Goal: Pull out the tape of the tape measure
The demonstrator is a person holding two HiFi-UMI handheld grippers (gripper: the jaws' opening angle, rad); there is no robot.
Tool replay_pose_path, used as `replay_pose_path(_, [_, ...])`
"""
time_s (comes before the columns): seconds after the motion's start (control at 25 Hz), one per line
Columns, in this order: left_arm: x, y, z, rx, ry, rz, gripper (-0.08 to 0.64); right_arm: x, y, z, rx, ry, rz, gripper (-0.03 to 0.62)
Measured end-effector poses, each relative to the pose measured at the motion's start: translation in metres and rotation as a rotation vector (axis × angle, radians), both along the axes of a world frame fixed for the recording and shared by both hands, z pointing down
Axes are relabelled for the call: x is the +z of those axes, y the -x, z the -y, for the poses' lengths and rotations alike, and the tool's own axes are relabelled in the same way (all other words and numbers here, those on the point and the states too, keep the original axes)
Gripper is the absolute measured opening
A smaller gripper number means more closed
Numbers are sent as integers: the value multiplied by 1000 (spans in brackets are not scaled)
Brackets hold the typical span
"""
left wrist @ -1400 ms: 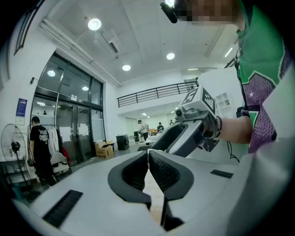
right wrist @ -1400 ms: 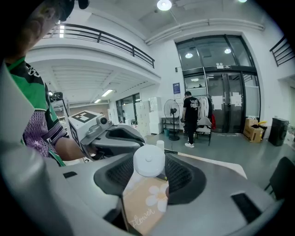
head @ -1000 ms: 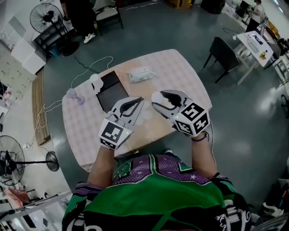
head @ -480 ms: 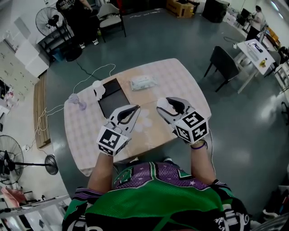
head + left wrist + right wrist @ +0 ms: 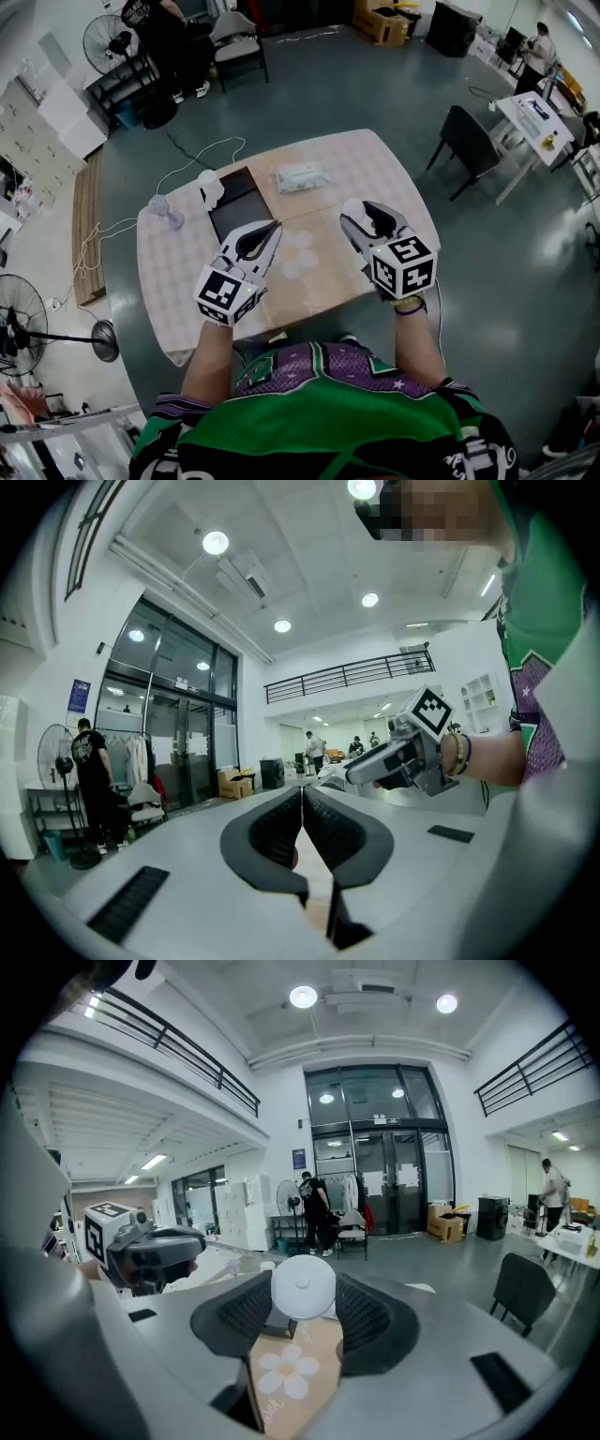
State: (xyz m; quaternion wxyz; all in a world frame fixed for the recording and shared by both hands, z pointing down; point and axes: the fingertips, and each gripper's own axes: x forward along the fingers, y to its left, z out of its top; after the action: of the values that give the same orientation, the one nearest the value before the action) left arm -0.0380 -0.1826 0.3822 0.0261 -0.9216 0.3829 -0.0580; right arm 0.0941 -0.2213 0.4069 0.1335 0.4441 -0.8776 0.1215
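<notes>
Right tool (image 5: pixel 364 214) is clamped on the round white tape measure (image 5: pixel 303 1287), held up over the counter (image 5: pixel 361 157). Left tool (image 5: pixel 302 803) is closed on nothing, well apart. We see no tape out: catching the tab and pulling remain.

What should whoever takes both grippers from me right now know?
The left gripper is shut, with nothing visible between its jaws, and is held above the table.
The right gripper is closed on a round white case, apparently the tape measure, clear of the table.
Done: the case is picked up.
Left: no tape shows between the grippers. Catch the tape's end with the left gripper and draw it out.
</notes>
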Motion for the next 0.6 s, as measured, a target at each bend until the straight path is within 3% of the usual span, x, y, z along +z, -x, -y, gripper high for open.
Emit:
replay_pose_path(0.4, [-7,36,10,-145,-13,-53,27,-6,-15,9,82,-30,7,219])
replay_pose_path(0.6, [-10,43,9,-174,-16,-43,28,-9,-22,9,91,-33,11,219])
